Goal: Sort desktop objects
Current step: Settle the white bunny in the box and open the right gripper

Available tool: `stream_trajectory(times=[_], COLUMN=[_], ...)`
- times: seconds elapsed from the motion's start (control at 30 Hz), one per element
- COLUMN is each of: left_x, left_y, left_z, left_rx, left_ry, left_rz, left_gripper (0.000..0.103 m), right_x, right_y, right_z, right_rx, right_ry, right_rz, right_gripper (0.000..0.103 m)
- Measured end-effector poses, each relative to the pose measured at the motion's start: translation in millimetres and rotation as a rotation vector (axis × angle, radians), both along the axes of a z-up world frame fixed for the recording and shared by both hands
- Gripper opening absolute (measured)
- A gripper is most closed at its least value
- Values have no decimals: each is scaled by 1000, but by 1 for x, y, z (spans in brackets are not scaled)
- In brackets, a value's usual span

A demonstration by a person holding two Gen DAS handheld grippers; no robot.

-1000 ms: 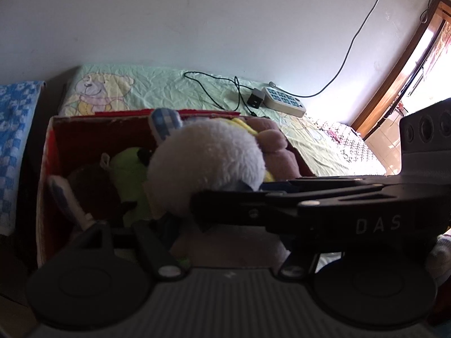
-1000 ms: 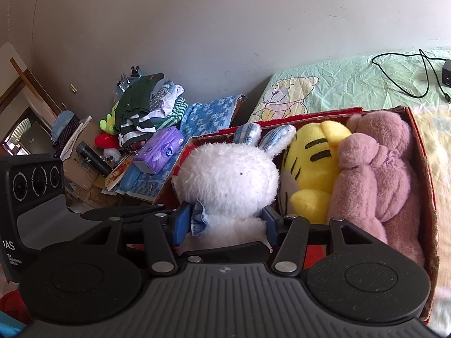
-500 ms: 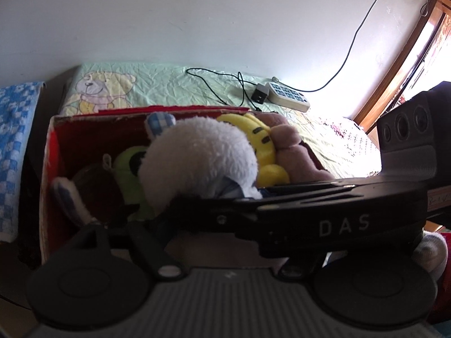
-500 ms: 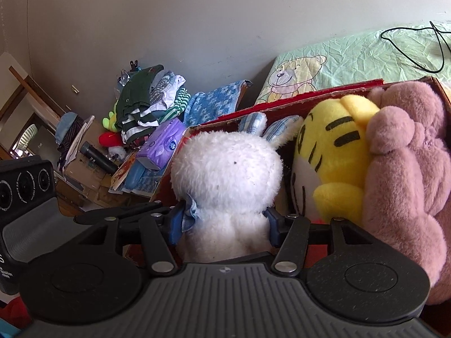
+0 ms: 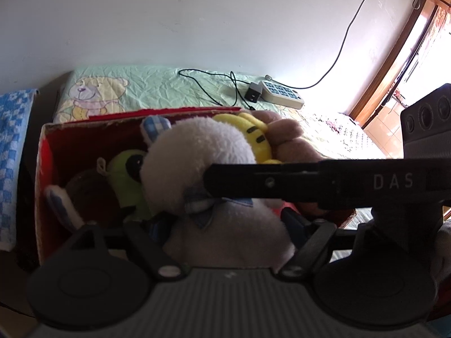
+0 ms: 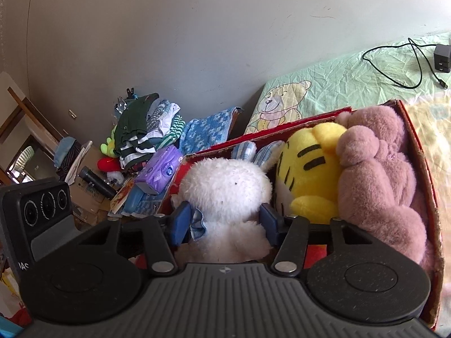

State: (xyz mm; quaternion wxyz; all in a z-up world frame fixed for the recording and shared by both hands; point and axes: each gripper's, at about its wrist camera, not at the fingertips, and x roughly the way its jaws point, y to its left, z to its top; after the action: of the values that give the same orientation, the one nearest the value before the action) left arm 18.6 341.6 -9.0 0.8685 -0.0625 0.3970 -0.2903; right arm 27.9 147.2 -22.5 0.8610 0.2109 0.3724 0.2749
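Observation:
A white plush rabbit (image 6: 225, 188) with a blue bow stands at the near end of a red box (image 6: 422, 169). My right gripper (image 6: 225, 222) has its blue pads (image 6: 180, 222) pressing on both sides of the rabbit's neck, and its jaws are closing. In the left wrist view the rabbit (image 5: 197, 163) fills the space between the fingers of my left gripper (image 5: 225, 222), whose jaws are opening. The right gripper's black finger (image 5: 310, 180) crosses in front of it. Beside the rabbit lie a yellow tiger plush (image 6: 307, 169) and a pink plush (image 6: 375, 174). A green plush (image 5: 126, 174) lies to its left.
The box (image 5: 45, 169) rests on a bed with a bear-print sheet (image 5: 146, 93). A charger with its cable (image 5: 253, 94) and a white power strip (image 5: 282, 95) lie behind it. Folded clothes (image 6: 141, 129), a purple pack (image 6: 160, 169) and a blue towel (image 6: 208, 132) crowd the left.
My left gripper's jaws have spread wider around the rabbit's body. The right gripper's finger has slid leftward across the left view, and its jaws have narrowed on the rabbit's neck.

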Motion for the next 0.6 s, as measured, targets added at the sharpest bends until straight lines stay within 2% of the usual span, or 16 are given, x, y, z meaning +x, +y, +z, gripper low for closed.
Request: stream_trajectory(times=[0.13,0.23,0.4,0.6], left_x=[4,3,0,0], left_y=[-8,-18,-23,-4], left_z=[0,-3,-6,-4], left_rx=[14,35,71,61], left_ry=[-3,-21,-40,-8], left_rz=[-11,-30,-38,-7], left_gripper=[82,88,88,88], right_x=[-1,0,-1,12], right_y=[2,0,-1,5], right_z=[1,2,-3,-17], right_rx=[-62,-94,-117,24], right_ry=[-24,-34,-17,83], right_rz=[-32,-38,-21,37], right_gripper=[49,47,46,50])
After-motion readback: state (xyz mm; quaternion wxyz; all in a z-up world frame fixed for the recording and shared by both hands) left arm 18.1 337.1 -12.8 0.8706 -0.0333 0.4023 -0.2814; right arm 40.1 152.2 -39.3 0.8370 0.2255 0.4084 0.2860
